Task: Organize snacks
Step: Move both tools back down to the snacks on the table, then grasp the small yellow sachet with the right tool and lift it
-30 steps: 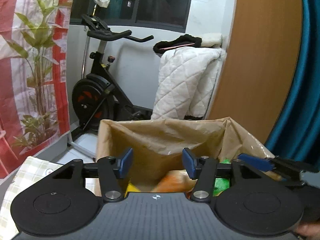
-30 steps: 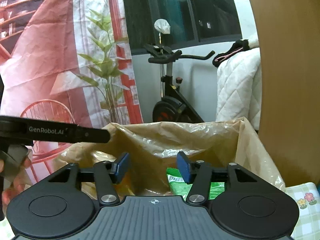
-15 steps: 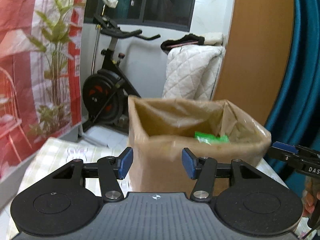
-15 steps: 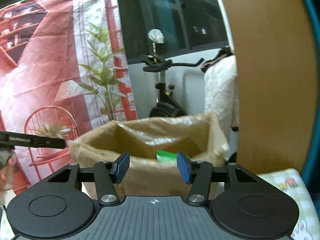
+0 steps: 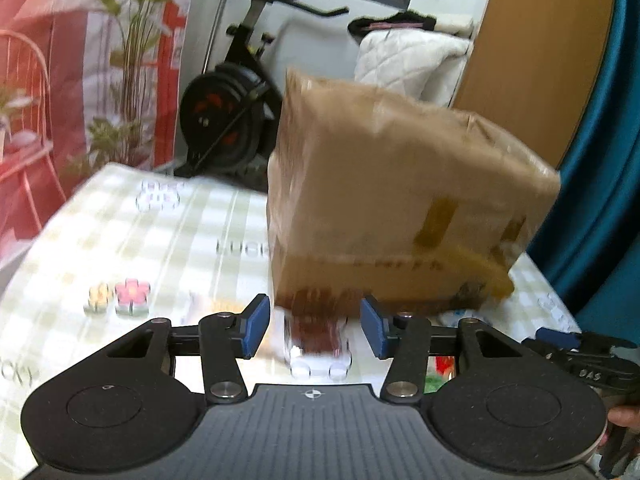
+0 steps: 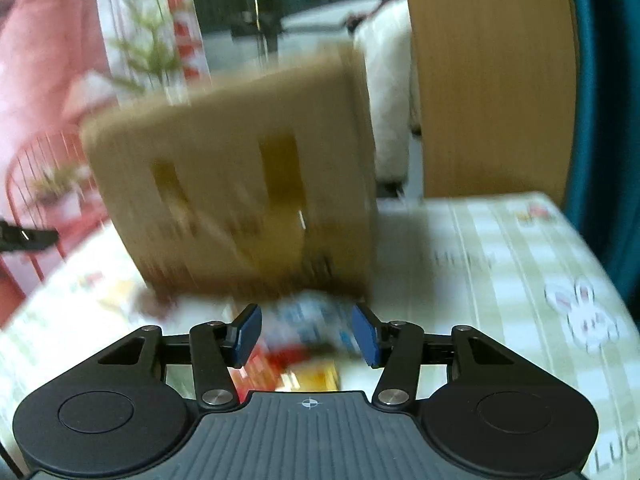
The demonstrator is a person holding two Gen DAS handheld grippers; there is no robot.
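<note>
A brown cardboard box (image 5: 400, 200) lined with a plastic bag stands on the checked tablecloth (image 5: 132, 248); it also shows in the right wrist view (image 6: 240, 184). My left gripper (image 5: 314, 330) is open and empty, low over a blurred reddish-brown snack pack (image 5: 316, 334) in front of the box. My right gripper (image 6: 306, 334) is open and empty above a blurred blue-and-white snack packet (image 6: 308, 320), with red and yellow packets (image 6: 304, 372) just below it. The right gripper's tip also shows at the right edge of the left wrist view (image 5: 576, 354).
An exercise bike (image 5: 232, 108) and a white quilt (image 5: 412, 60) stand beyond the table's far edge. A wooden panel (image 6: 492, 80) and a teal curtain (image 5: 600, 184) are on the right. A red printed curtain (image 5: 60, 60) hangs on the left.
Both grippers have pulled back from above the box and dropped toward the table in front of it. The box's inside is no longer in view; snack packets now show between the fingers.
</note>
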